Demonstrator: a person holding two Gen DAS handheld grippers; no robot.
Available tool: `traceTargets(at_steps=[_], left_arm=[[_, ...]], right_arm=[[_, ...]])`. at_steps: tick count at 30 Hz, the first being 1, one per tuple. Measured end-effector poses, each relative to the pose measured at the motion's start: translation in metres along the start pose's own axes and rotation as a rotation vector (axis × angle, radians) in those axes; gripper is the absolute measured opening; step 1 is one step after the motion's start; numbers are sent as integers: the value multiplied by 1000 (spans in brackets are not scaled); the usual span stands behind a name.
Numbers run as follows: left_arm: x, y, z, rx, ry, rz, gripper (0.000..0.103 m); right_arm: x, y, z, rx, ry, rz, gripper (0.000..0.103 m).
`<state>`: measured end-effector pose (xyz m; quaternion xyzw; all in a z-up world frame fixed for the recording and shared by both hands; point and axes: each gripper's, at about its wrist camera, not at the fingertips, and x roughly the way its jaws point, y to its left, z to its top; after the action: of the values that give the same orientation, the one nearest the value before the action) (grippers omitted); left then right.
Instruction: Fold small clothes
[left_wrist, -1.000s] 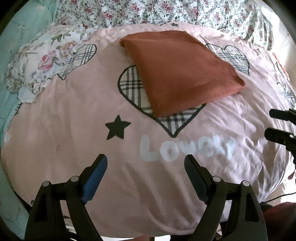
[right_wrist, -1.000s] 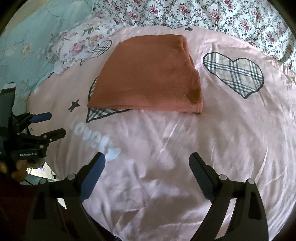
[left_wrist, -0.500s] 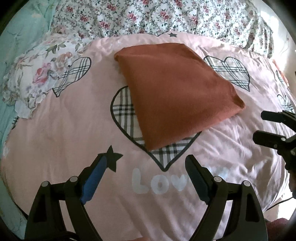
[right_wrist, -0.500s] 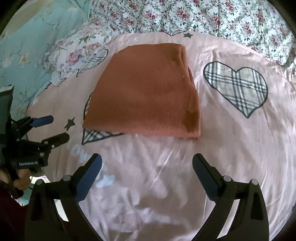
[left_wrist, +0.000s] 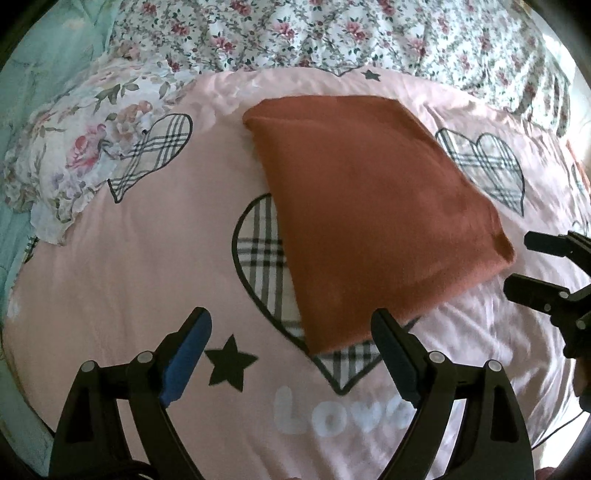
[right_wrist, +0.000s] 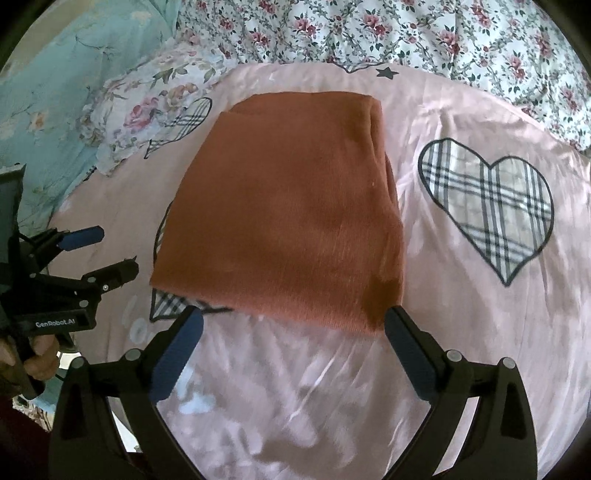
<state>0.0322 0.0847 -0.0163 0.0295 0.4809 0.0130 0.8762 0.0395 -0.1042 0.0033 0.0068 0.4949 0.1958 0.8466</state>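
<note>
A rust-orange garment (left_wrist: 369, 206) lies folded in a flat rectangle on the pink quilt (left_wrist: 147, 258), partly over a plaid heart. My left gripper (left_wrist: 291, 325) hovers open just short of the garment's near left corner, nothing between its fingers. My right gripper (right_wrist: 293, 319) is open too, its fingertips spanning the garment's (right_wrist: 288, 206) near edge from above without gripping it. Each gripper shows in the other's view: the right gripper (left_wrist: 532, 267) off the garment's right corner, the left gripper (right_wrist: 107, 254) off its left corner, held by a hand (right_wrist: 37, 354).
The pink quilt (right_wrist: 443, 332) carries plaid hearts, black stars and white lettering (left_wrist: 332, 413). A floral pillow (left_wrist: 74, 158) lies at the left, a floral sheet (left_wrist: 332, 33) across the back, and turquoise bedding (right_wrist: 55, 92) at the far left.
Both grippers have moved forward over the quilt toward the garment, which now sits nearer and larger in both views. Both stay open and the garment has not moved.
</note>
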Motion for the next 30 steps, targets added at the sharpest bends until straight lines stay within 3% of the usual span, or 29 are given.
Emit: traceTargets(at_steps=[30], left_arm=[[15,-20,34,-3,7,-27,92]], right_arm=[[11,-20,38,43,-13,39,99]])
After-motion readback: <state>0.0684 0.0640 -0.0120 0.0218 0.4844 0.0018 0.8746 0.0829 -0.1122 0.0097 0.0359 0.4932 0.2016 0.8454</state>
